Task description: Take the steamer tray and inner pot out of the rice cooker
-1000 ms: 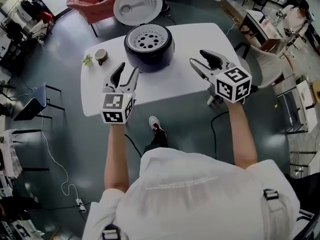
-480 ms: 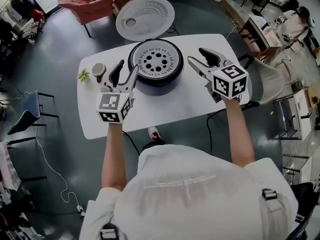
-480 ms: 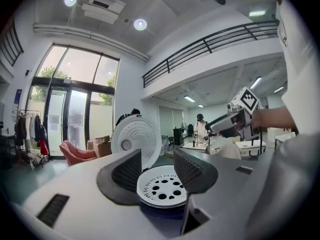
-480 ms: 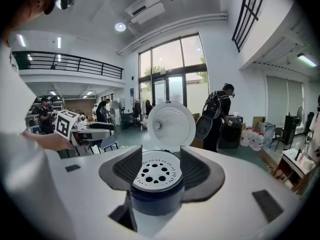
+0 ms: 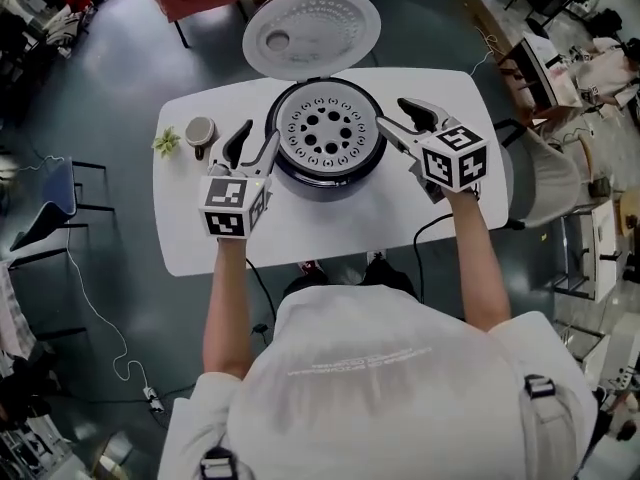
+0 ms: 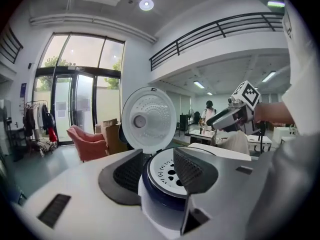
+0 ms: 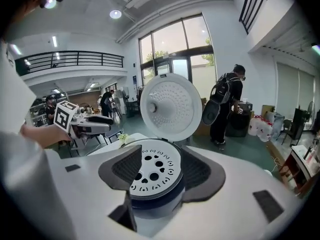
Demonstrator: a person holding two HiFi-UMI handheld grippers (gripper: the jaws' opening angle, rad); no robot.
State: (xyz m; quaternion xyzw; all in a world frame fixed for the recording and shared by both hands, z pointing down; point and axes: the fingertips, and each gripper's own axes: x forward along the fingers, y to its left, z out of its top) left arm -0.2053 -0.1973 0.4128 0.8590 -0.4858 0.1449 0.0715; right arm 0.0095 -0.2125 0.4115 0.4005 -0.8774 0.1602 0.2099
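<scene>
tray [image 5: 326, 128]: seated in cooker [image 5: 325, 178], lid [image 5: 312, 30] up, centre of table [image 5: 330, 223] far edge
left gripper [image 5: 255, 144]: jaws apart, empty, just beside tray's left rim
right gripper [image 5: 398, 121]: jaws opening, nothing between, just beside right rim
nearer: neither, tray lies between both

The table [image 5: 330, 223] is viewed steeply from above by the head view. The rice cooker [image 5: 322, 180] is faced closely and low, from opposite sides, by both gripper views. Its steamer tray [image 5: 325, 128] and lid [image 5: 312, 30] are shared by all three.
</scene>
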